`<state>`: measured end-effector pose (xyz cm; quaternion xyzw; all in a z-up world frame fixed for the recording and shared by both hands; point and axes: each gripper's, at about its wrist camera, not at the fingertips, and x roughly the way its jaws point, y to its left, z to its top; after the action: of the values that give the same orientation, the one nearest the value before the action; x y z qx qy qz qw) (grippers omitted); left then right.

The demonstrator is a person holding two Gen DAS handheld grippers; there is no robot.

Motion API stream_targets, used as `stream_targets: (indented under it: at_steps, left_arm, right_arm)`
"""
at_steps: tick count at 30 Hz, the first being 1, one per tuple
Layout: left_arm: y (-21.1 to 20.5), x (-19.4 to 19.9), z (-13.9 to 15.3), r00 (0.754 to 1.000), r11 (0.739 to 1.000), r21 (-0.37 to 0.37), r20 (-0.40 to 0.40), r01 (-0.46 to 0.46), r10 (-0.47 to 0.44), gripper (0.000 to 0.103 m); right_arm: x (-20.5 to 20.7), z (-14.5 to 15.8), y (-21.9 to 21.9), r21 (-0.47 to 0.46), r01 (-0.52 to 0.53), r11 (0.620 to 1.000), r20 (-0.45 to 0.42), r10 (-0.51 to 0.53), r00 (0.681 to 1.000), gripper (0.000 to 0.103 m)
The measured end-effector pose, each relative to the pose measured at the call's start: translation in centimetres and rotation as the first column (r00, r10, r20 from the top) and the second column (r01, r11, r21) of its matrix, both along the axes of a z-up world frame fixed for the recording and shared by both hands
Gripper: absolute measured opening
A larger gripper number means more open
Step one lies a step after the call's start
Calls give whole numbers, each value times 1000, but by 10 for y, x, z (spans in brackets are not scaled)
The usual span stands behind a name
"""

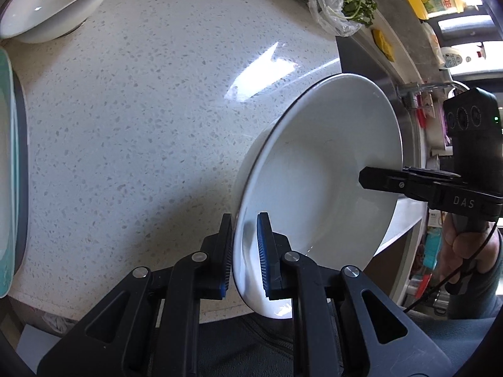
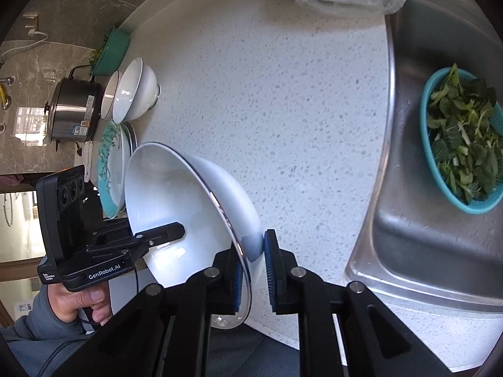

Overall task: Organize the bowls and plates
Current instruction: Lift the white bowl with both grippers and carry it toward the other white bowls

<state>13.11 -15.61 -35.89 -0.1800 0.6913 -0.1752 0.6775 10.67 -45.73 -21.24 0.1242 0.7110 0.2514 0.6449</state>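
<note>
With both the left tongs [image 1: 245, 251] and right tongs [image 2: 253, 270] clamped on the white bowl's [image 1: 317, 169] rim, carry it level, probably toward the stacked bowls [image 2: 132, 91].

The white bowl [image 1: 317, 188] is taken as landmark. The left wrist view is set close at its left rim, angled steeply down and facing right toward the sink edge [image 1: 408, 132]. The right wrist view is set close at its right rim, facing left toward stacked plates [image 2: 114, 169]. Bowl and speckled counter [image 1: 141, 110] are shared by both views.
</note>
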Motion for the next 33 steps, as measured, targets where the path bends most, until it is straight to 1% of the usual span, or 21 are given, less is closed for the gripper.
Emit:
stream_targets:
  at_steps: [5, 10, 16, 25, 29, 33]
  left_arm:
    - [22, 1, 8, 999, 999, 22, -27, -28, 29, 13]
    - [43, 1, 17, 998, 998, 35, -42, -42, 44, 13]
    - [77, -1, 21, 996, 997, 49, -62, -60, 63, 13]
    - [105, 11, 6, 995, 995, 68, -75, -67, 72, 13]
    - [108, 16, -8, 994, 995, 69, -83, -65, 71, 13]
    - [110, 16, -15, 994, 995, 81, -87, -56, 63, 13]
  right_arm:
    - [3, -4, 18, 40, -32, 999, -52, 34, 998, 15]
    - [12, 0, 37, 62, -63, 996, -60, 66, 996, 16]
    - [17, 2, 65, 81, -99, 992, -74, 105, 992, 17]
    - [29, -16, 85, 82, -87, 993, -101, 95, 990, 17]
    - [34, -28, 86, 73, -71, 995, -117, 79, 990, 17]
    - [33, -40, 87, 64, -62, 996, -138, 71, 988, 17]
